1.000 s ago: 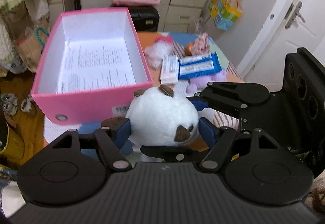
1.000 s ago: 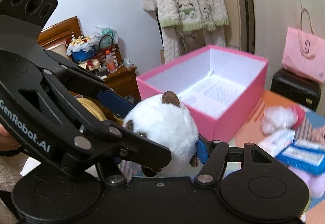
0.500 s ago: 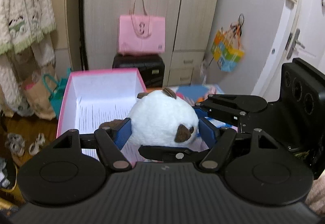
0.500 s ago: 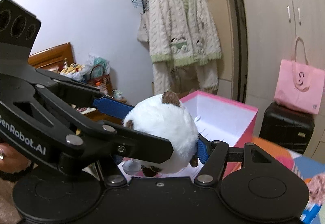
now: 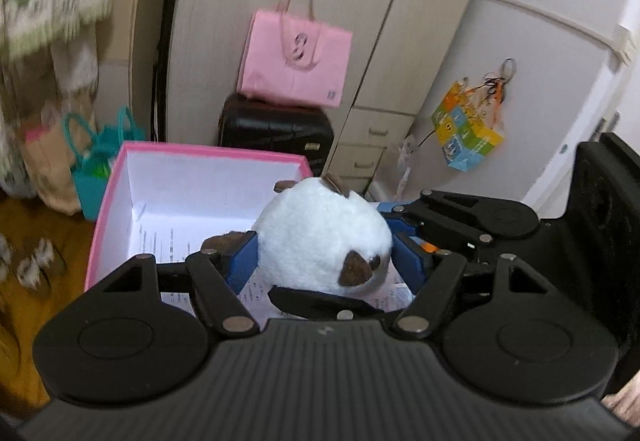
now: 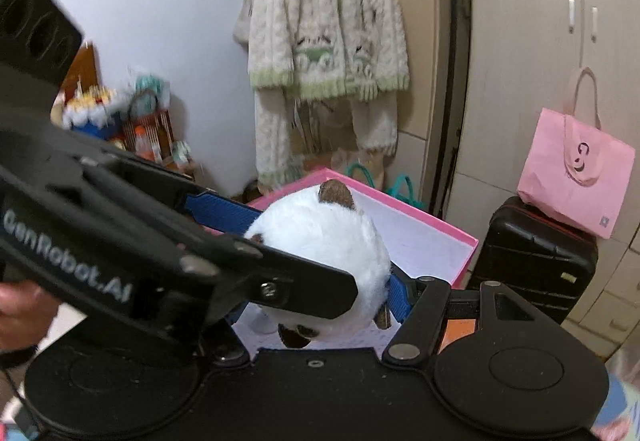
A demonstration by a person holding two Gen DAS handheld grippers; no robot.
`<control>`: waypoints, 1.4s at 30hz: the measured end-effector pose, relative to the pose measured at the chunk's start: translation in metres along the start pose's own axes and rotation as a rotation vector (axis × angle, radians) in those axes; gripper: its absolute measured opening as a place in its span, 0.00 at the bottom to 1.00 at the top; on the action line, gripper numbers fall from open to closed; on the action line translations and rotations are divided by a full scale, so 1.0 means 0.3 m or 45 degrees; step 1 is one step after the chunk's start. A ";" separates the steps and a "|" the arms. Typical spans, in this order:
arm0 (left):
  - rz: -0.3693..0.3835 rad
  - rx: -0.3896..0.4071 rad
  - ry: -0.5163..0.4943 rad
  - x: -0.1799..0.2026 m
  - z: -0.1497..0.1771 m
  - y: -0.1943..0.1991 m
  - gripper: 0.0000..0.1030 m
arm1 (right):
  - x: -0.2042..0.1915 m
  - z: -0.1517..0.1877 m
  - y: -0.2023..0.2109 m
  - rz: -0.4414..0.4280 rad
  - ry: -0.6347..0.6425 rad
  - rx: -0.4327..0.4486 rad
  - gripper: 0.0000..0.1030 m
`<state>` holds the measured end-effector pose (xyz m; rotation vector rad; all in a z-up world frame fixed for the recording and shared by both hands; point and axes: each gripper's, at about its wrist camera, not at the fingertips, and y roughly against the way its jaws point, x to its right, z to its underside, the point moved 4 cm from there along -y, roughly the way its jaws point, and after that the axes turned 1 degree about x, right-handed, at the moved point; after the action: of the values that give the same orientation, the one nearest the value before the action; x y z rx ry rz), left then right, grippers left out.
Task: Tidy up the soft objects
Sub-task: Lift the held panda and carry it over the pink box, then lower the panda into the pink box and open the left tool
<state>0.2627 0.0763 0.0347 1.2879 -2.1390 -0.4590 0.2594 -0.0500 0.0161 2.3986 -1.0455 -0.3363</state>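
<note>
The white plush toy [image 5: 324, 237] is nearly round, with no clear long axis; its brown ears point up and away, and its eye patch faces the left wrist camera. Both the left gripper [image 5: 325, 255] and the right gripper [image 6: 316, 253] have their blue-padded fingers [image 5: 242, 261] clamped on it (one pair crossing the other). It hangs above the open pink box [image 5: 120, 177], whose white interior is roomy.

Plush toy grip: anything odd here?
Yes. Both grippers clamp the same white plush toy: left gripper and right gripper at once, above the pink box. The toy is tipped, face low in the right wrist view.
</note>
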 end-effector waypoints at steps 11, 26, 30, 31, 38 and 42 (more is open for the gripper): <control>-0.023 -0.190 0.104 -0.121 -0.023 -0.194 0.64 | 0.058 0.017 -0.174 0.030 0.156 -0.159 0.69; -0.092 -0.299 0.142 -0.169 -0.015 -0.289 0.61 | 0.066 0.052 -0.272 0.056 0.273 -0.268 0.72; -0.091 -0.308 0.145 -0.172 0.002 -0.300 0.60 | 0.062 0.065 -0.265 0.117 0.304 -0.255 0.73; -0.095 -0.301 0.134 -0.170 0.004 -0.294 0.60 | 0.062 0.065 -0.258 0.119 0.302 -0.248 0.73; -0.128 -0.142 0.000 -0.113 0.007 -0.158 0.63 | 0.013 0.091 -0.126 0.115 0.251 -0.146 0.73; -0.146 -0.075 -0.055 -0.084 0.012 -0.077 0.63 | -0.025 0.112 -0.033 0.087 0.202 -0.094 0.73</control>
<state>0.2851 0.0877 0.0110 1.3833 -2.0781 -0.5981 0.2466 -0.0503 -0.0175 2.2766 -1.0224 -0.1551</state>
